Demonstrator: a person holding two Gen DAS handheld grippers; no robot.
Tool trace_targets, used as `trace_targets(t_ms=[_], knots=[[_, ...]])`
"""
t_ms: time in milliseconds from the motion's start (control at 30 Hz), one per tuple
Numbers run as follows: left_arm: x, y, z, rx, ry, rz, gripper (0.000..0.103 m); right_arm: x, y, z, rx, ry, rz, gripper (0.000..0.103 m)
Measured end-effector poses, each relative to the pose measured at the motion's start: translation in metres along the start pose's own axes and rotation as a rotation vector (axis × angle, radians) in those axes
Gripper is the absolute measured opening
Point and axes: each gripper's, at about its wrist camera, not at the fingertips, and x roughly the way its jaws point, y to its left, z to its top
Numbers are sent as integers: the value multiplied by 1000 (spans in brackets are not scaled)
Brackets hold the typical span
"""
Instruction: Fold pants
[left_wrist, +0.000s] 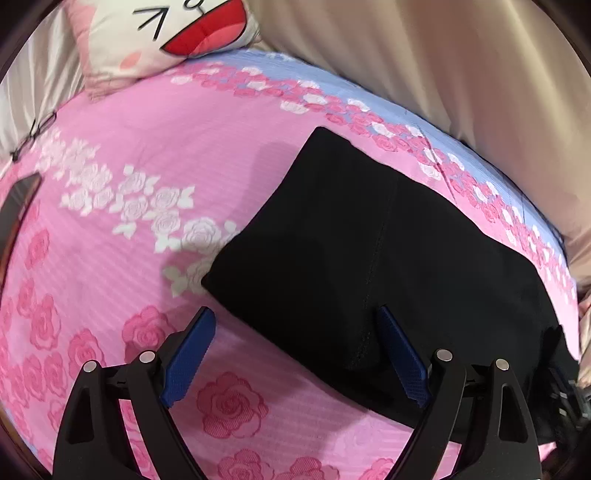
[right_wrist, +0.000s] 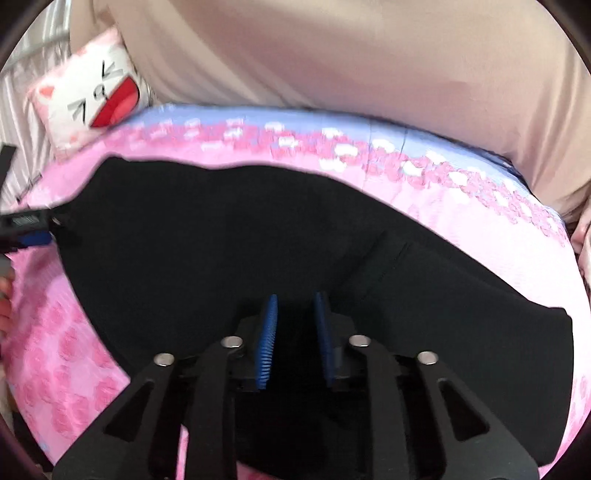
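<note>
Left tongs (left_wrist: 297, 325) hang spread wide above a bed, their 2 blue pads (left_wrist: 190, 354) apart and gripping nothing; one pad shows against the pink sheet, the other against the near edge of the black pants (left_wrist: 369, 236). Whether either pad touches the cloth cannot be told from the left wrist view.

Right tongs (right_wrist: 295, 306) sit with their 2 blue ribbed pads (right_wrist: 267, 343) drawn close but with a narrow gap between them, low over the black fabric. Black shows in the gap, yet the blurred right wrist view does not settle whether cloth is pinched there, so their grip cannot be told.

Folded into a broad dark slab, the pants lie flat on the bed sheet (left_wrist: 155, 155), a pink spread printed with pink and white roses and bordered by a blue band along its far side. A seam runs lengthwise down the middle of the garment.

At the far left corner of the bed rests a white cartoon pillow (left_wrist: 166, 33) with a red open mouth and pink cheeks. Beige curtains (left_wrist: 461, 62) hang behind the bed. A pair of glasses (left_wrist: 35, 134) and a dark flat object (left_wrist: 20, 199) lie at the sheet's left edge. In the right wrist view the left tongs appear at the far left, beside the pants' corner.
</note>
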Motion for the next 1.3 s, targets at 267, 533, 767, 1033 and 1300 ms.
trace_targets(t_ms=[267, 533, 767, 1033, 1300], knots=[[10, -5, 11, -37, -20, 20, 92, -92, -36, -13, 42, -160, -175, 88], [14, -13, 19, -65, -74, 63, 72, -110, -81, -51, 142, -102, -272, 94], [-2, -43, 26, -20, -128, 33, 20, -130, -115, -76, 207, -108, -324, 94], [-21, -31, 34, -77, -102, -53, 29, -151, -155, -97, 300, -127, -339, 94], [-19, 32, 12, -252, -42, -52, 51, -139, -174, -107, 338, -92, -314, 94]])
